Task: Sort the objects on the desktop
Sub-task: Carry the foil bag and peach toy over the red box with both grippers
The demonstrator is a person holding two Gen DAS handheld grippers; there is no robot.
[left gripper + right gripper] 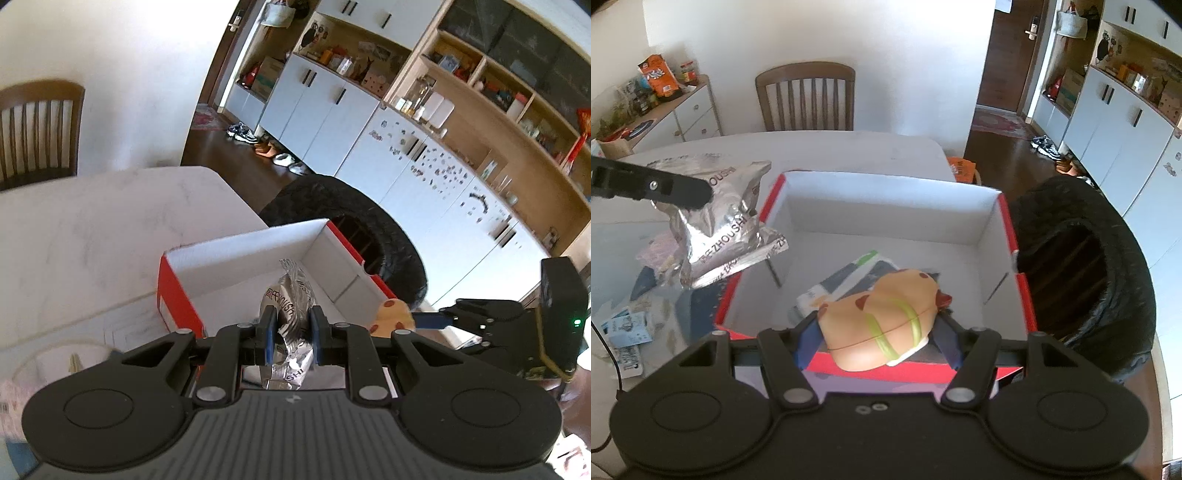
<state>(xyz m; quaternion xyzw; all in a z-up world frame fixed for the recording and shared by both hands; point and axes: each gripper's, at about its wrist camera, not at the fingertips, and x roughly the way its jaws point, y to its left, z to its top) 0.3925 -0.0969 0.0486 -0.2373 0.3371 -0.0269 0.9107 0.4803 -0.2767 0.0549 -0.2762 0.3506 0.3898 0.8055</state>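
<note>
My left gripper (291, 325) is shut on a crinkled silver snack bag (290, 306), held above the near edge of a red box with white inside walls (236, 266). From the right wrist view the same silver bag (720, 221) hangs beside the box's left wall (746, 273), pinched by the left gripper's black finger (676, 190). My right gripper (879, 328) is shut on a tan round plush toy (882, 321) with brown spots and a green band, over the box's near rim. The toy (393, 317) and right gripper (432, 320) show at the right of the left wrist view.
A flat packet (849, 280) lies on the box floor. Loose packets and cards (628, 328) litter the white table (849, 147) left of the box. A black round bin (1089, 273) stands right of the table. A wooden chair (805, 96) sits at the far side.
</note>
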